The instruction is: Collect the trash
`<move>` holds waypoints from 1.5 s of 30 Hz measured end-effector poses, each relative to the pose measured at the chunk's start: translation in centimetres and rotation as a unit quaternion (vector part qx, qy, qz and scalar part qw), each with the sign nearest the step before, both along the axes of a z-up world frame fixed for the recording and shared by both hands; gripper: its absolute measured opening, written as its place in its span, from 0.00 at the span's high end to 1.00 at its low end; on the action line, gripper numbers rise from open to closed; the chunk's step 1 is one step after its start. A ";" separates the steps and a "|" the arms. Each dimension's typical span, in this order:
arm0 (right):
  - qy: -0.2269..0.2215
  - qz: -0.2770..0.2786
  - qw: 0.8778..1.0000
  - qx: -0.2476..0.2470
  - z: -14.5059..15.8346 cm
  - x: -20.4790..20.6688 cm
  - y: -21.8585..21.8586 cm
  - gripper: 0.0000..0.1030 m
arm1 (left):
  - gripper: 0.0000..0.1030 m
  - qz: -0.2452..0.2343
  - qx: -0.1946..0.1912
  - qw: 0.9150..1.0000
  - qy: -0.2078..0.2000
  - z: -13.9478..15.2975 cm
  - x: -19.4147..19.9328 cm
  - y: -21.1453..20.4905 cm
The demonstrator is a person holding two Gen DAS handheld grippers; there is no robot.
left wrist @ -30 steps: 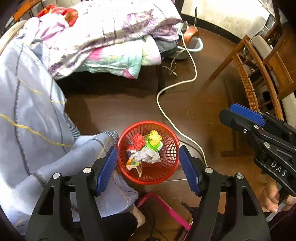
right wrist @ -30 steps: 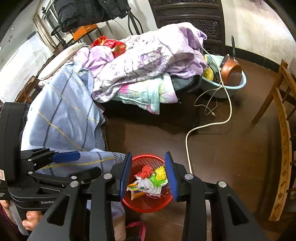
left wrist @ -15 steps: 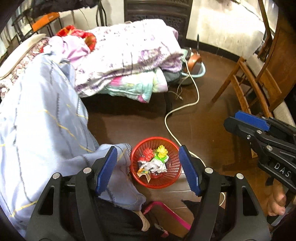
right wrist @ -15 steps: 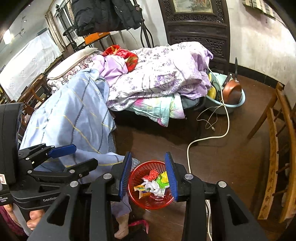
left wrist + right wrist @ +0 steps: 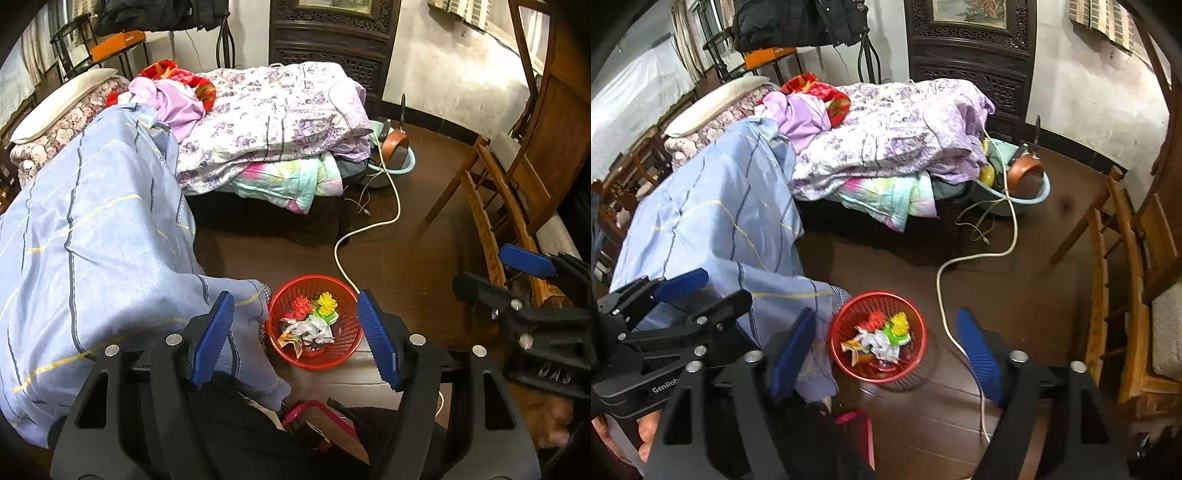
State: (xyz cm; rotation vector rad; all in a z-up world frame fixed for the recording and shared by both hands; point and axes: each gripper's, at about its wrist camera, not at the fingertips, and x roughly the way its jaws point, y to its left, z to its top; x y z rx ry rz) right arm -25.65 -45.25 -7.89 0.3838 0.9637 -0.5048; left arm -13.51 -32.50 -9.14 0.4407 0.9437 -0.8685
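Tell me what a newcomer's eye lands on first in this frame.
The red basket on the dark floor, holding crumpled wrappers and bright plastic bits. To its left hangs a pale blue blanket; a white cable snakes across the floor beyond it.

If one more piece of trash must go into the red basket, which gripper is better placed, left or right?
Roughly equal; slightly the left. Both the left gripper and the right gripper hang open and empty above the basket, and the left frames it more squarely.

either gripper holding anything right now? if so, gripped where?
Nothing held. Left gripper and right gripper, its jaws just opened, stand open and empty above the red plastic mesh basket of crumpled trash.
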 end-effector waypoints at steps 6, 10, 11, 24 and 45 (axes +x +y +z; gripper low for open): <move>0.019 -0.002 1.000 -0.009 -0.4 -0.3 0.9 0.22 | 0.31 0.006 -0.002 1.000 -0.005 0.1 -0.5 0.6; 0.036 -0.002 0.999 -0.012 -1.3 -0.8 1.3 0.21 | 0.31 0.005 0.000 1.000 -0.002 -0.4 -0.8 0.7; 0.040 -0.005 0.999 -0.011 -1.5 -1.0 1.3 0.21 | 0.31 0.004 0.002 1.000 -0.002 -0.5 -1.0 0.6; 0.040 -0.009 0.999 -0.004 -2.8 -1.7 1.1 0.21 | 0.29 -0.002 0.014 1.000 0.000 -1.3 -1.3 0.1; 0.056 -0.007 0.998 0.003 -4.0 -1.0 0.6 0.22 | 0.24 0.007 0.033 0.999 0.007 -2.6 -0.3 -0.6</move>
